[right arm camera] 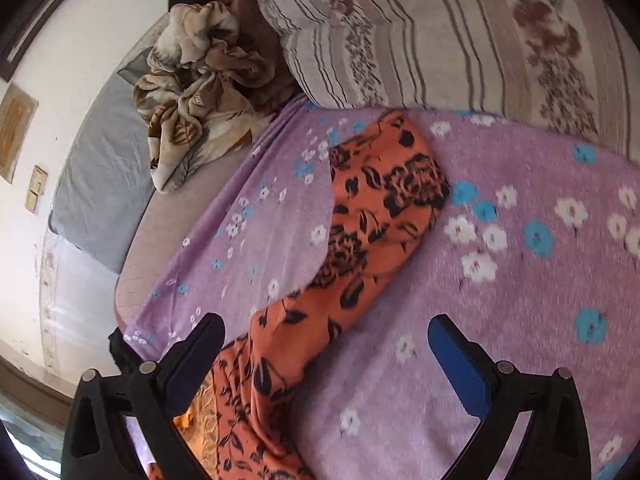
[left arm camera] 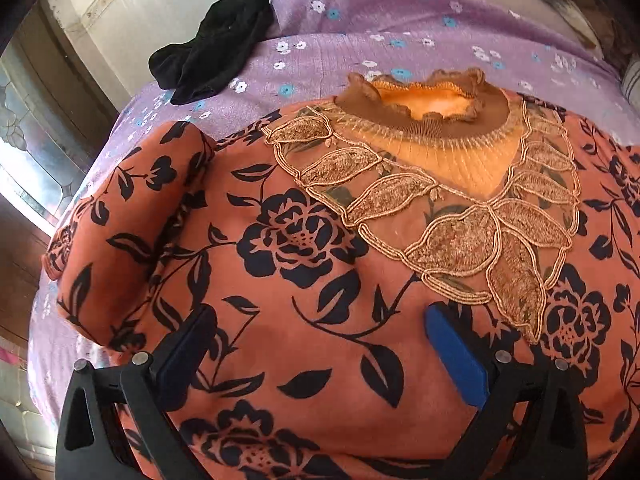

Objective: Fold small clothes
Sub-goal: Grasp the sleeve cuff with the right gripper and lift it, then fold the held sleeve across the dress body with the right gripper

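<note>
An orange top with a black flower print [left arm camera: 304, 264] lies spread flat on the purple flowered bedsheet [left arm camera: 360, 36], neck frill [left arm camera: 432, 96] at the far side, gold embroidery around the neckline. Its left sleeve [left arm camera: 120, 232] is folded back at the left. My left gripper [left arm camera: 316, 340] hovers open over the chest, holding nothing. In the right wrist view, the top's other sleeve [right arm camera: 372, 216] stretches out across the sheet [right arm camera: 520, 280]. My right gripper [right arm camera: 326, 348] is open above the base of that sleeve, empty.
A black garment [left arm camera: 216, 44] lies crumpled on the sheet beyond the top. A striped floral pillow [right arm camera: 440, 32] and a rumpled brown blanket [right arm camera: 196, 80] lie at the head of the bed. A grey mattress edge [right arm camera: 100, 184] and wall are at the left.
</note>
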A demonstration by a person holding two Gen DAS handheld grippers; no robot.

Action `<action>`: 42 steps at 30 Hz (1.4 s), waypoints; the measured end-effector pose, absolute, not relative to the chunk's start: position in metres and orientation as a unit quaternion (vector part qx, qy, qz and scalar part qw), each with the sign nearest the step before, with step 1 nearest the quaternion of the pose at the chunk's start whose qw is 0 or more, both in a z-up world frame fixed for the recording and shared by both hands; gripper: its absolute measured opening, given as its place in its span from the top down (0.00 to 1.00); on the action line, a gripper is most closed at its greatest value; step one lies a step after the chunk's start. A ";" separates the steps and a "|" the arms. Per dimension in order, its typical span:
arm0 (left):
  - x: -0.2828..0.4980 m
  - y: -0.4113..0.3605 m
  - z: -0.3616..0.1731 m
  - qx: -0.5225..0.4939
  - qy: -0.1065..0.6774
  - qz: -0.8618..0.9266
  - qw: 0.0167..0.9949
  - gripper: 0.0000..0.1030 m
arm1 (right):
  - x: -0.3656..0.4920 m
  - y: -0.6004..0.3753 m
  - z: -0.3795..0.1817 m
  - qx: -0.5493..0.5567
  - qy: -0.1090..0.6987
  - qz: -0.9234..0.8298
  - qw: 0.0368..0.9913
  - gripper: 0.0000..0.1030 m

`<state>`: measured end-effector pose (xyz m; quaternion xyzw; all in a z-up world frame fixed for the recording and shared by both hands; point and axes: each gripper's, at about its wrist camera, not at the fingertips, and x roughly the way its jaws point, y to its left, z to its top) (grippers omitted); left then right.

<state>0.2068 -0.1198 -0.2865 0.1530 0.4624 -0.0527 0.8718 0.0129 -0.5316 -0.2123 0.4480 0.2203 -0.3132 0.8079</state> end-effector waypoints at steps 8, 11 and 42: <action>0.215 -0.100 -0.288 0.075 0.490 -0.080 0.865 0.00 | 0.109 -0.579 -0.213 0.316 0.321 -0.396 0.800 0.02; 0.216 -0.099 -0.289 0.075 0.489 -0.077 0.866 0.00 | 0.129 -0.605 -0.238 0.301 0.378 -0.430 0.763 0.05; 0.248 -0.041 -0.229 0.028 0.426 -0.005 0.904 0.00 | 0.134 -0.428 -0.188 0.487 0.309 0.076 0.813 0.90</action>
